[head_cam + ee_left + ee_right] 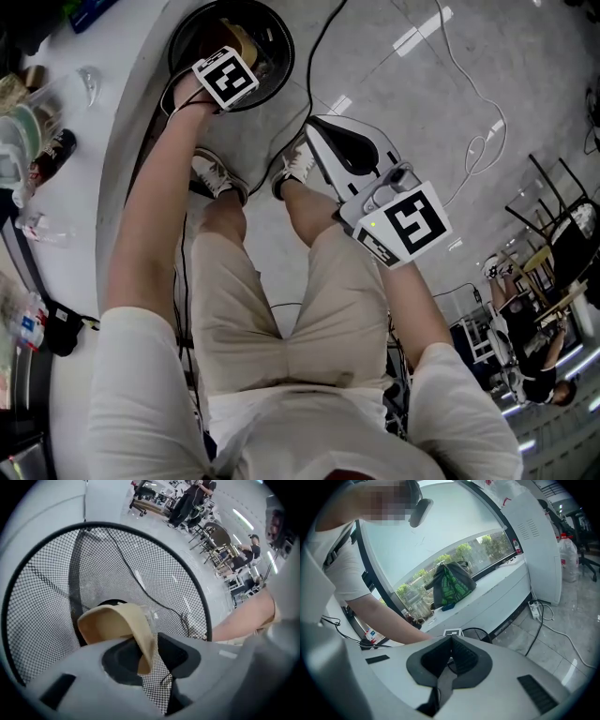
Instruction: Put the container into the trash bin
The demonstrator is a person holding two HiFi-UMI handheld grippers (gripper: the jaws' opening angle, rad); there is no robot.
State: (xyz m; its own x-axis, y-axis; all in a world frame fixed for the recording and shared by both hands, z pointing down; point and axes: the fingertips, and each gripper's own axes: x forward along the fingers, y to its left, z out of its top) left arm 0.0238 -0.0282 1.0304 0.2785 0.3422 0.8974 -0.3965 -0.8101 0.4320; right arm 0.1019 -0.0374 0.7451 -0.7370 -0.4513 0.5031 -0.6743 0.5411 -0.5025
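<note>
A black wire-mesh trash bin stands on the grey floor, right under my left gripper. A beige, bowl-like container hangs inside the bin's mouth. Its rim lies between the left jaws, which stand apart; mesh shows through the gap beside the rim. In the head view the same bin is at the top, with the container just past the left gripper's marker cube. My right gripper is held above the floor beside the person's legs. Its jaws meet at the tips with nothing in them.
A curved white counter with bottles and clutter runs along the left. Cables trail over the floor. The person's shoes stand near the bin. A green bag sits on a sill, a power strip on the floor. People and chairs are far off.
</note>
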